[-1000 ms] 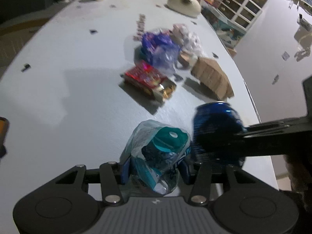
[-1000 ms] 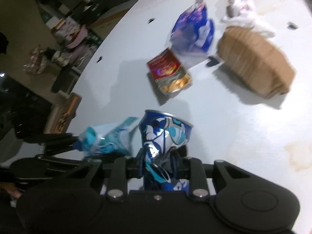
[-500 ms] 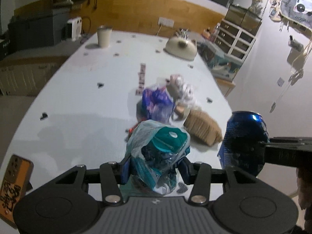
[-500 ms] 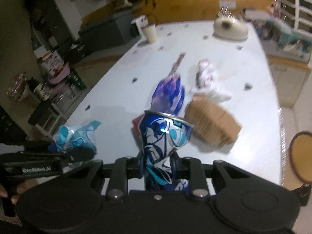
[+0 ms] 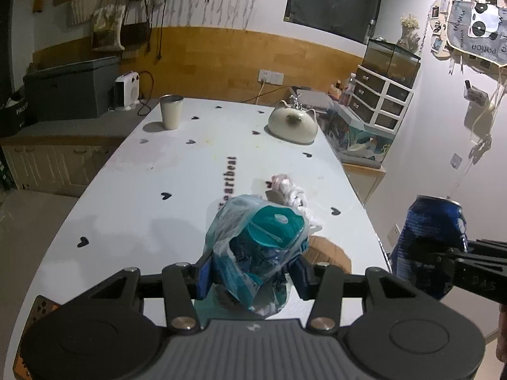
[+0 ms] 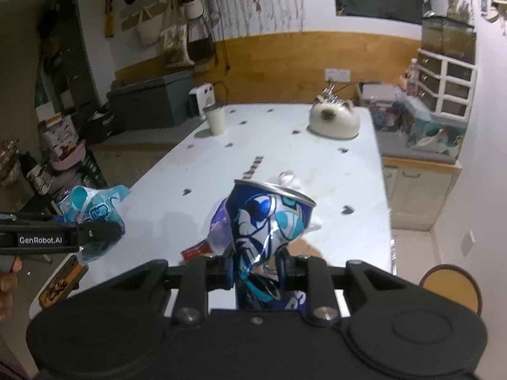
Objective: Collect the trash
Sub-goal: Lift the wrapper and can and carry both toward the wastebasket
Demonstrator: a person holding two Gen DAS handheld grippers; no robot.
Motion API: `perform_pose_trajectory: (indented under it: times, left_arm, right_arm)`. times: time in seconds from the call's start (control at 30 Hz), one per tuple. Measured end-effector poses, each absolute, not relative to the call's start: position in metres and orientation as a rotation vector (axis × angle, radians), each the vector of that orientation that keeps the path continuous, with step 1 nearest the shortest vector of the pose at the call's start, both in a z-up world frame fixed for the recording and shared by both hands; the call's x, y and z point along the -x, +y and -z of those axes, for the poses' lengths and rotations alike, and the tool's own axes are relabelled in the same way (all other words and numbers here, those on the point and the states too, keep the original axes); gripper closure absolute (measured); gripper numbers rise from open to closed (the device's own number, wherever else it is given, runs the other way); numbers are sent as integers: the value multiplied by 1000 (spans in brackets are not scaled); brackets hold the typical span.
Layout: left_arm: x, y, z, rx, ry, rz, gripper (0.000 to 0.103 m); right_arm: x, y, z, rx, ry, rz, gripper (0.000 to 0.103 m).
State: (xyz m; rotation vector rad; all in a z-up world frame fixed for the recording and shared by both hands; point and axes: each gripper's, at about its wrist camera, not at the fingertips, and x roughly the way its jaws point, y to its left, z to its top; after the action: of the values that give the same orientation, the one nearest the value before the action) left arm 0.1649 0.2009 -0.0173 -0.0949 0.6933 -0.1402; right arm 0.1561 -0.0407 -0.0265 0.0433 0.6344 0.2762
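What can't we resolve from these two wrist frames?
- Left wrist: brown paper item mostly hidden behind the teal plastic bag.
- Right wrist: red wrapper and purple wrapper largely hidden behind the crushed blue can.
- No trash bin in either view.

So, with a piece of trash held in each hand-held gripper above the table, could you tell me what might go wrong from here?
1. The right hand-held gripper pinches the crushed blue can at its buckled lower part; it may pivot or slip.
2. The left hand-held gripper holds the teal plastic wrapper only by thin film, which could slide free.
3. The brown paper and white wrapper remain on the table and could be forgotten.
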Motion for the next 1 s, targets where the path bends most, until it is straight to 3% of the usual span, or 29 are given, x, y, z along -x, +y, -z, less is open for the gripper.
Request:
perform_pose_trajectory:
  times: [0.4, 1.0]
  left_arm:
    - [-182, 115, 12, 90, 691, 111, 53]
    - [-254, -80, 31, 109, 752, 104, 53]
  right_arm:
    - [-168, -114, 17, -38, 611, -280, 78]
    - [-233, -298, 35, -41, 683, -309, 79]
